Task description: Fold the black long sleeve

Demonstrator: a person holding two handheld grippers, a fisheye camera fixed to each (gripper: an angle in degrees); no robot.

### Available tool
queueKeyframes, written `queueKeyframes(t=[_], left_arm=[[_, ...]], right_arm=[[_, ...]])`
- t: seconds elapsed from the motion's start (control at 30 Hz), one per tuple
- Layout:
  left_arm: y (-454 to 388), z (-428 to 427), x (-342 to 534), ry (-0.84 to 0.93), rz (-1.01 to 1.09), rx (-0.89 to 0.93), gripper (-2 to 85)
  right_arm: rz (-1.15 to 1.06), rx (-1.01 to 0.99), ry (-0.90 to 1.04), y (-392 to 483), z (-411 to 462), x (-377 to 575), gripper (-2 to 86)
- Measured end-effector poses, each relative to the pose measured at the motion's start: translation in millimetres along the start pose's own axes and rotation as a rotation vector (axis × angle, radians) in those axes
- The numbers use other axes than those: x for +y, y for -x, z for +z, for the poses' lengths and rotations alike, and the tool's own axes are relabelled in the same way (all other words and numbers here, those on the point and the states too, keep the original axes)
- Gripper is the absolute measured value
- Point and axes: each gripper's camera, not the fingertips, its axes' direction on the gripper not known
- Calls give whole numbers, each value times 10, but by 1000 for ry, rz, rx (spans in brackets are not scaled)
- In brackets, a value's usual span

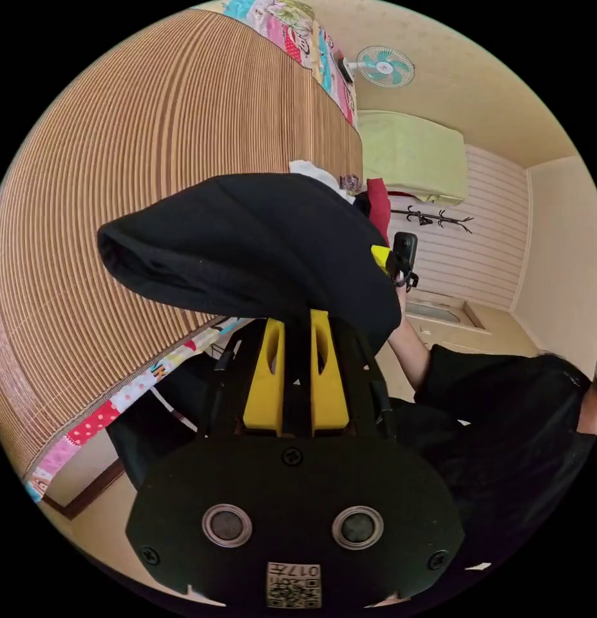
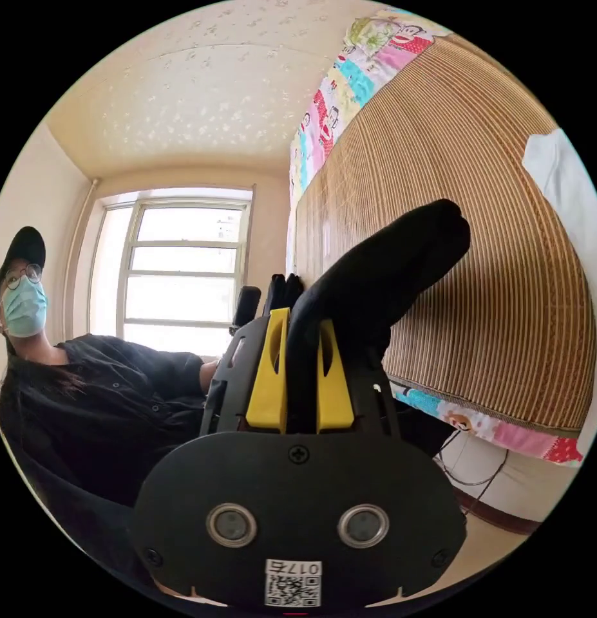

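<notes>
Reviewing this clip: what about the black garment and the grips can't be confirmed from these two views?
- Left gripper view: black long sleeve covers the left gripper tips; jaw contact hidden.
- Right gripper view: cloth bunches over the right gripper; fold state unreadable.
- Both views: garment's full outline is hidden behind its own bundle.

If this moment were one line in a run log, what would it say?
left gripper: shut on black top | right gripper: shut on black top | top: folded, held above mat | fold: under way
</notes>
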Motion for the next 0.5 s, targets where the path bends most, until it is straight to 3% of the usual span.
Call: queueKeyframes(t=[0.1,0.23,0.33,0.4,0.5], left_arm=[[-681,256,-334,-36,100,18,64],[-1249,720,-975,-46,187,21,67],[-1385,1371,-1613,73,213,7,100],[-1377,1879,-1905,252,281,-75,114],[-1184,1986,-1891,385,261,-143,117]], right_arm=[[-156,91,3,562,-607,-128,57],[-124,263,-52,734,-1411,-160,61],[30,609,-82,486,-1899,-125,69],[335,930,-83,92,-2091,-27,73],[488,1053,-84,-118,-1884,215,59]])
